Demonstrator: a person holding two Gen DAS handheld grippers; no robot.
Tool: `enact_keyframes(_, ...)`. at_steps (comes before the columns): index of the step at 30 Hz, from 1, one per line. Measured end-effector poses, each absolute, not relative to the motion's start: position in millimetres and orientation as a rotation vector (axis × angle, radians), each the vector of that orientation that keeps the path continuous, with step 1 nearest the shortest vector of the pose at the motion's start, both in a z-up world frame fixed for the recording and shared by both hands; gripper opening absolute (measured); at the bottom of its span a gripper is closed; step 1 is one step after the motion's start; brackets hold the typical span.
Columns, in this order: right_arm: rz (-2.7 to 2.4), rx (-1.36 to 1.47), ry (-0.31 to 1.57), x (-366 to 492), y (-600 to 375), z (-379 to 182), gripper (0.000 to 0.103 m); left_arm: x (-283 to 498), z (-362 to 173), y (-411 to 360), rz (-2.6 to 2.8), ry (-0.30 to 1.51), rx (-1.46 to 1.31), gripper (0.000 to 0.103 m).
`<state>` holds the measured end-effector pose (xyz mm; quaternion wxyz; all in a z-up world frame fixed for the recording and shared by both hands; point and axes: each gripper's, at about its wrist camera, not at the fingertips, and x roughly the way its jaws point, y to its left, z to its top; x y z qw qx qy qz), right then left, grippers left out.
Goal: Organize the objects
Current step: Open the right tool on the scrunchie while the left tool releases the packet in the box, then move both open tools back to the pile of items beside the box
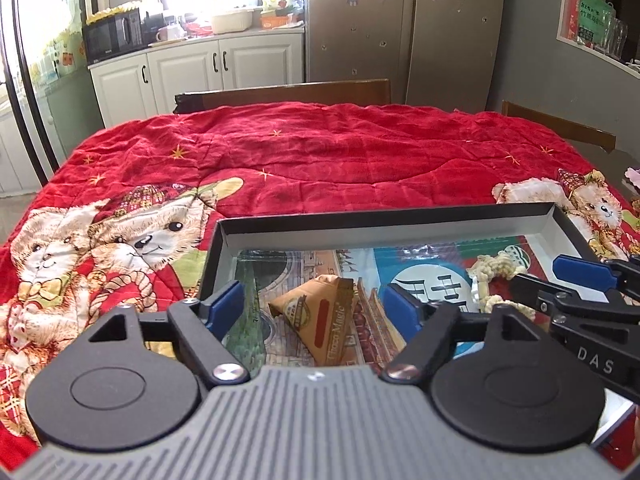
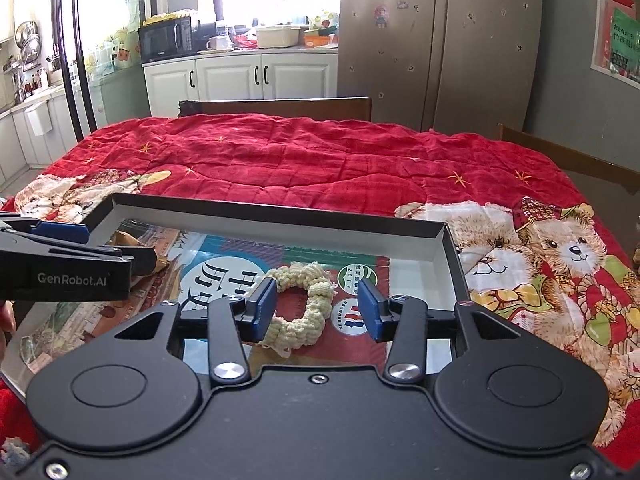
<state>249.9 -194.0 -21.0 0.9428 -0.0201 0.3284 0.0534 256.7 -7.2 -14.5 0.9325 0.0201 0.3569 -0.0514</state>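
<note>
A shallow black box point(image 1: 380, 216) lined with a printed picture stands on the red bear-print cloth point(image 1: 304, 152). A tan triangular snack packet point(image 1: 324, 320) lies inside it, between the blue pads of my left gripper point(image 1: 314, 306), which is open and clear of the packet on both sides. A cream knitted scrunchie point(image 2: 304, 312) lies on the box floor between the fingers of my right gripper point(image 2: 316, 308), also open; its left pad is right at the scrunchie and its right pad stands apart. In each wrist view the other gripper point(image 1: 560, 282) point(image 2: 108, 246) reaches in from the side.
The red cloth point(image 2: 320, 160) covers the whole table beyond the box point(image 2: 280, 216). Wooden chair backs point(image 1: 280, 94) stand at the far edge and far right. Behind are white cabinets point(image 2: 240, 76), a microwave and a fridge. A person's hand point(image 2: 6, 316) shows at the left edge.
</note>
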Motion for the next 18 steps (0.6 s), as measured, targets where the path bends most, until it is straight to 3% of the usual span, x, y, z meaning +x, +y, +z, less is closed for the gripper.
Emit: enact_keyframes(18, 0.155, -0.046, 0.639, 200.9, -194.4, 8.1, 0.047, 207.7, 17.8, -1.0, -0.128, 0.659, 0.074, 0.094)
